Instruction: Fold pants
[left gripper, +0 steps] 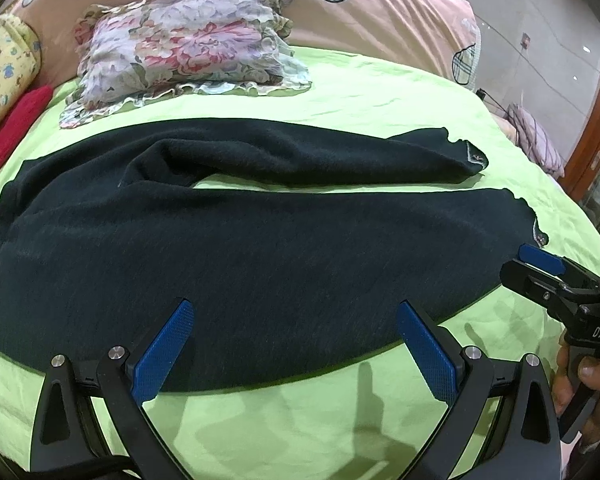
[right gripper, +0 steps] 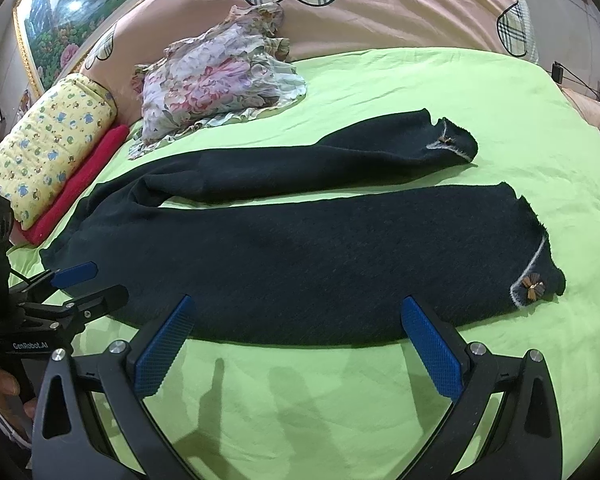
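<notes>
Dark navy pants (left gripper: 228,240) lie spread flat on the green bedsheet (left gripper: 340,412), waist at the left, both legs running right with a gap between them. Each cuff has a small brown bow (right gripper: 534,287). My left gripper (left gripper: 296,344) is open, hovering over the near edge of the near leg. My right gripper (right gripper: 300,344) is open, just in front of the near leg (right gripper: 300,264). Each gripper shows in the other's view: the right one (left gripper: 536,264) by the near cuff, the left one (right gripper: 84,284) by the waist.
A folded floral garment (left gripper: 184,48) lies on the sheet behind the pants. A pink quilt with plaid hearts (right gripper: 380,4) is bunched at the back. A yellow printed pillow (right gripper: 48,144) and a red folded cloth (right gripper: 80,180) sit at the left.
</notes>
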Demonstrator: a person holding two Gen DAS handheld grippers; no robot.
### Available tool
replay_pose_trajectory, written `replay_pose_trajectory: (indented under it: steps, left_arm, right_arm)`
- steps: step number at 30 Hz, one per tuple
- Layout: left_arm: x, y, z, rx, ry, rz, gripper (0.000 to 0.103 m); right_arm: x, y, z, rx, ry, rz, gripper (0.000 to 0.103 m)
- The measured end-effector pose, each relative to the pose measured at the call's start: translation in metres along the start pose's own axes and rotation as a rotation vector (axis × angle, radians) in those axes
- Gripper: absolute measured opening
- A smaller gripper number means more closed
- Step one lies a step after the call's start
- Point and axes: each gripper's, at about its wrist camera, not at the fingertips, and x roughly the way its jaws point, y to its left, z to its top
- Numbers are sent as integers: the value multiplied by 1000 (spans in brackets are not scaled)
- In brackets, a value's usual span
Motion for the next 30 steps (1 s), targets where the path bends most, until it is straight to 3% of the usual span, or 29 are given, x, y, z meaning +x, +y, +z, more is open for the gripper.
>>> replay_pose_trajectory:
  steps: [7, 17, 23, 30]
  left_arm:
    - [2, -3, 25, 73, -18, -26, 102]
    - [20, -9, 98, 294, -26, -65, 102]
    - [49, -12, 138, 392, 25, -119, 102]
    - [98, -15, 174, 511, 149, -206, 98]
  right_arm:
    - [0, -13, 15, 38, -2, -17, 103]
    - [7, -50, 64, 163, -12, -27, 103]
    - [19, -72, 91, 228, 1, -53, 103]
    - [41, -101, 107, 327, 35, -79, 103]
